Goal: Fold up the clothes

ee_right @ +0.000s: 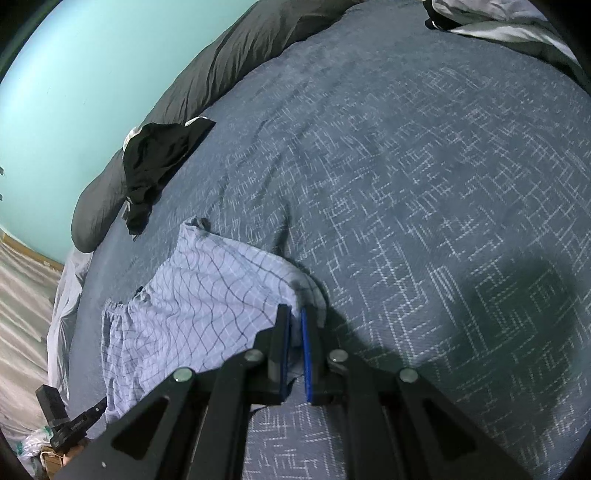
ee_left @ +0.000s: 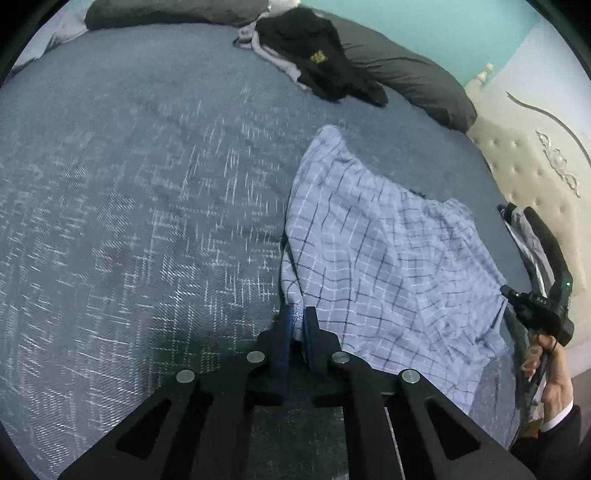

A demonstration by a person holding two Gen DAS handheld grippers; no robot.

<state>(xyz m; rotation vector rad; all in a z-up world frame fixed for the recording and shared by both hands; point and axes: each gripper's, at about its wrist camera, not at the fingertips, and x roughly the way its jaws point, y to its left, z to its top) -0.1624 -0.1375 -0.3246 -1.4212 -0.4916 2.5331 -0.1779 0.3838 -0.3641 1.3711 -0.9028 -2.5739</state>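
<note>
Shorts [ee_left: 391, 258] of pale blue check lie on the bedspread [ee_left: 147, 206], raised at two corners so the cloth tents between them. From the left wrist view, the left gripper [ee_left: 297, 314] is closed on one edge of the shorts, with a fold of cloth pinched between its blue pads. The right gripper [ee_left: 532, 299] shows at the far right edge of that view, held by a hand [ee_left: 550, 376] in a dark sleeve; its fingertips are hidden behind the cloth there.

From the right wrist view, the right gripper [ee_right: 295, 325] is clamped on another edge of the shorts [ee_right: 199, 302], fabric bunched between its pads [ee_right: 306, 354]. The gathered waistband sits at the left side of this view, near the bed's edge. The left gripper [ee_right: 77, 417] is only partly seen at the lower left corner.

Well apart from the shorts, a black garment [ee_left: 325, 59] lies heaped against a long dark grey pillow [ee_left: 406, 74] along the turquoise wall [ee_left: 443, 29]. A cream tufted headboard [ee_left: 524, 177] stands at the right of the left view.
</note>
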